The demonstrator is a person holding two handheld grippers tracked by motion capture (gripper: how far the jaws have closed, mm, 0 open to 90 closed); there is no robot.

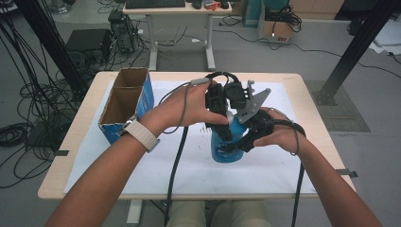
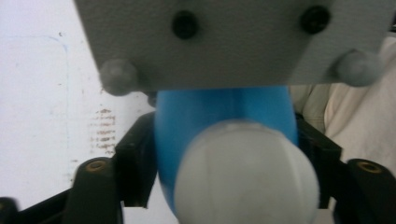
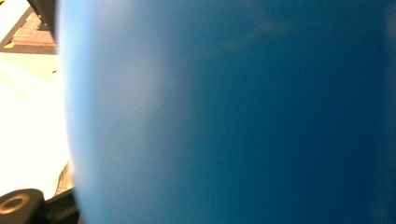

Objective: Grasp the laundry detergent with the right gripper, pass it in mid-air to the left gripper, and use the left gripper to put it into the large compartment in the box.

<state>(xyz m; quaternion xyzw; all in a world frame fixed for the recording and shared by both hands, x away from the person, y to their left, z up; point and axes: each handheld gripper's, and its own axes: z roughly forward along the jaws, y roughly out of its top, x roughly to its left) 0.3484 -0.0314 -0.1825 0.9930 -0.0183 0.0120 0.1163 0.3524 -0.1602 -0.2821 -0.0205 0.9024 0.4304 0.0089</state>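
Bottle [image 1: 227, 149]: it is standing upright on the white sheet [image 1: 265, 165] at mid tabletop [image 1: 302, 82], white cap [image 2: 245, 172] up.
Left gripper [image 1: 222, 125]: you are closing it around the cap.
Right gripper [image 1: 236, 144]: you are pressing it on the bottle's blue body; I cannot tell its jaw state.
Writing: none is showing legibly on the bottle.
Box [image 1: 125, 101]: it is sitting open, well to the left.

bottle [image 1: 227, 147] upright on table [image 1: 302, 94] centre, cardboard box [image 1: 124, 101] well left of it

High view overhead, gripper views close-up
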